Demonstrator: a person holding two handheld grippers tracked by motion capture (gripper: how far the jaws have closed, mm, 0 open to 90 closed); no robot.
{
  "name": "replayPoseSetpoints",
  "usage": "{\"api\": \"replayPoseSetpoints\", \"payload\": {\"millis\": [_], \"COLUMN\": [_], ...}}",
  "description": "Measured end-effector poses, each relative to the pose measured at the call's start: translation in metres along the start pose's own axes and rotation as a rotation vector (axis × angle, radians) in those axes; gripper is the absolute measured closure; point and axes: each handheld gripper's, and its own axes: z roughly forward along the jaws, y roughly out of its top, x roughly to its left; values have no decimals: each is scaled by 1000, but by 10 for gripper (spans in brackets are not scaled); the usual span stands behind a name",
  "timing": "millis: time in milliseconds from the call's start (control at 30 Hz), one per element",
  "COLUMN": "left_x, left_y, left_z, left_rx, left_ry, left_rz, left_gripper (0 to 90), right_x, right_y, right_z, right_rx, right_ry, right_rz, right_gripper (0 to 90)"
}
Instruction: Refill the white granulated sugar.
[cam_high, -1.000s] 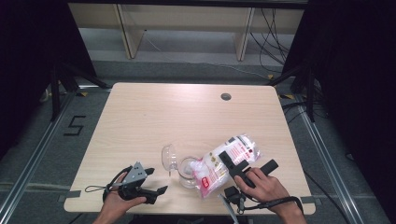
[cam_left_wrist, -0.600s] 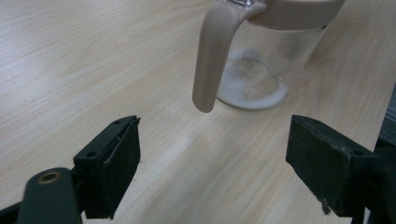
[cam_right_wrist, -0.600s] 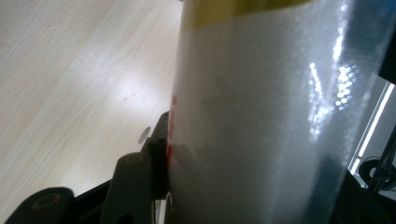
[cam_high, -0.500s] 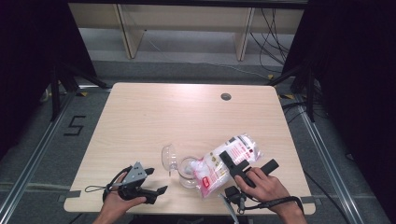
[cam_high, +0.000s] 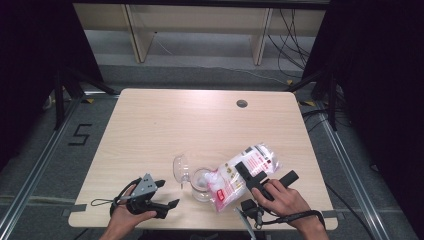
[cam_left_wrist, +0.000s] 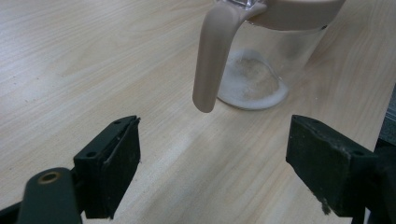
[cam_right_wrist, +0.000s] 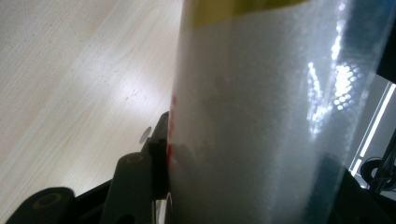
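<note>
Surface (cam_high: 165, 125) of pale wood, white powder bag (cam_high: 235, 172) tipped over the glass jar (cam_high: 202, 182), right gripper (cam_high: 250, 177) jaws clamped on the bag, left gripper (cam_high: 167, 195) just left of the jar, jaws wide with nothing in them

Far half: I see bare worktop (cam_high: 200, 125) up to the far edge, free passage.
Near edge, middle: glass jug (cam_high: 197, 181) and tilted bag (cam_high: 240, 175) block my way between the tools.
Left tool (cam_left_wrist: 212, 172): open gap ahead, jug handle (cam_left_wrist: 212, 56) just beyond.
</note>
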Motion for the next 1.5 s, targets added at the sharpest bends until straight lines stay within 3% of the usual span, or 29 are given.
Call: {"api": "replayPoseSetpoints", "payload": {"millis": [1067,1500], "left_x": [0,1], "left_y": [0,0], "left_z": [0,-1], "left_rx": [1,16], "left_ry": [1,8], "left_rz": [-1,22], "left_gripper": [174,174], "right_x": [-1,-1], "right_y": [-1,-2], "right_z": [-1,-2], "right_rx": [1,1], "right_ry": [-2,-4], "right_rz": [-1,0], "right_gripper": [572,577]}}
